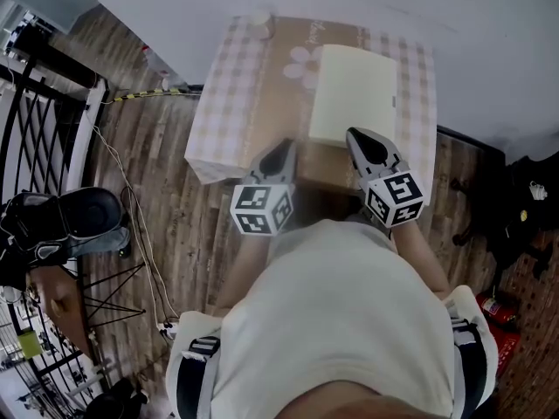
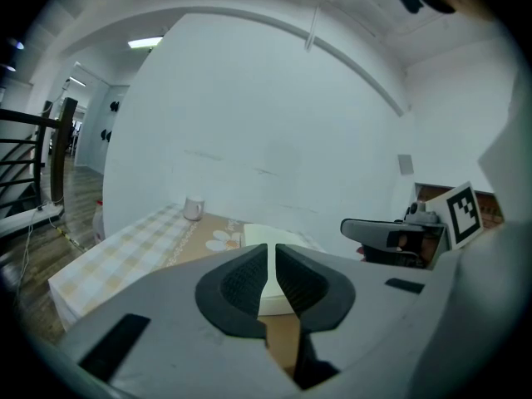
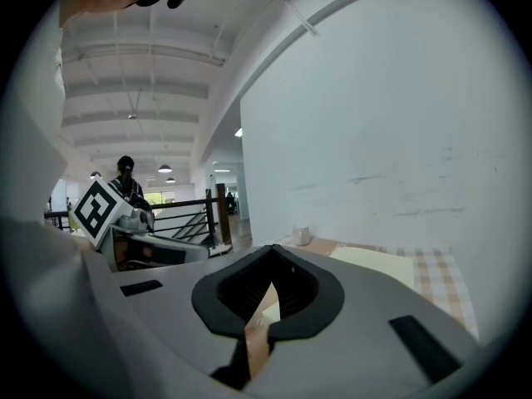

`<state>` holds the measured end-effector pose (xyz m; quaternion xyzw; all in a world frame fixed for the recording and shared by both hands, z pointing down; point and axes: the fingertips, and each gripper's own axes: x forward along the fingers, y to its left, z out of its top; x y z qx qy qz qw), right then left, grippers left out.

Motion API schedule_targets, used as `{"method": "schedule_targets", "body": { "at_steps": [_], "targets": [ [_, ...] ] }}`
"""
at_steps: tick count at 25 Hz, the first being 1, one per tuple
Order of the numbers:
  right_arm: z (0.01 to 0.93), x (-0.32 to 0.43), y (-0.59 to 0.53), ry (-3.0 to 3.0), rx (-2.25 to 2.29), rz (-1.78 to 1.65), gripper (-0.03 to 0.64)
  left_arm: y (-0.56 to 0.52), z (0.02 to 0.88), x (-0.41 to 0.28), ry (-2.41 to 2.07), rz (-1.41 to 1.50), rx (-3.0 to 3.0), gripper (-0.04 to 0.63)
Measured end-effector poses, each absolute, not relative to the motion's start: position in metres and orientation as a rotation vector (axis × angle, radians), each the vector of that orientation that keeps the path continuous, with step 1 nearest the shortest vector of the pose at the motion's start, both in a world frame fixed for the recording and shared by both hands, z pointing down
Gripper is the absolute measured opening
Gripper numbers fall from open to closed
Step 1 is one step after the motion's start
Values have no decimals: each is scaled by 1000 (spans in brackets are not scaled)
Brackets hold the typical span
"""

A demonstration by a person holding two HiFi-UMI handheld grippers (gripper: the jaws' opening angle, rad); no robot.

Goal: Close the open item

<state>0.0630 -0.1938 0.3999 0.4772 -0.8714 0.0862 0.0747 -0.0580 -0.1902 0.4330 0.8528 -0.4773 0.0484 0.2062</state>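
A cream box (image 1: 354, 94) (image 2: 258, 233) (image 3: 378, 260) lies flat on a brown daisy-print runner (image 1: 293, 68), just ahead of both pairs of jaws, its top down and no flap standing. The right gripper (image 1: 362, 145) (image 3: 270, 260) hangs with its tips over the box's near edge; whether they touch it cannot be told. Its jaws are clenched tip to tip with nothing in them. The left gripper (image 1: 281, 151) (image 2: 271, 252) hovers level with it, tips near the box's near-left corner. Its jaws are drawn almost together, with a thin slit between the pads through which the box shows beyond, and they hold nothing. The two grippers sit side by side, each showing in the other's view. The runner crosses a checked cloth on the worktop (image 1: 218, 120) (image 2: 125, 256) (image 3: 440, 273), which stands against a white wall. A white cup (image 1: 259, 20) (image 2: 194, 209) (image 3: 301, 236) sits at the worktop's far edge, well beyond the jaws and left of the box.
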Motion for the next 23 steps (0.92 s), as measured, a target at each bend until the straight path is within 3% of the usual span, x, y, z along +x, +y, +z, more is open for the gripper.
{"method": "schedule_targets", "body": {
  "at_steps": [23],
  "targets": [
    [397,50,-205,-2652,1389,204,0,-198,437,-67,-1354,128,2361,31]
  ]
}}
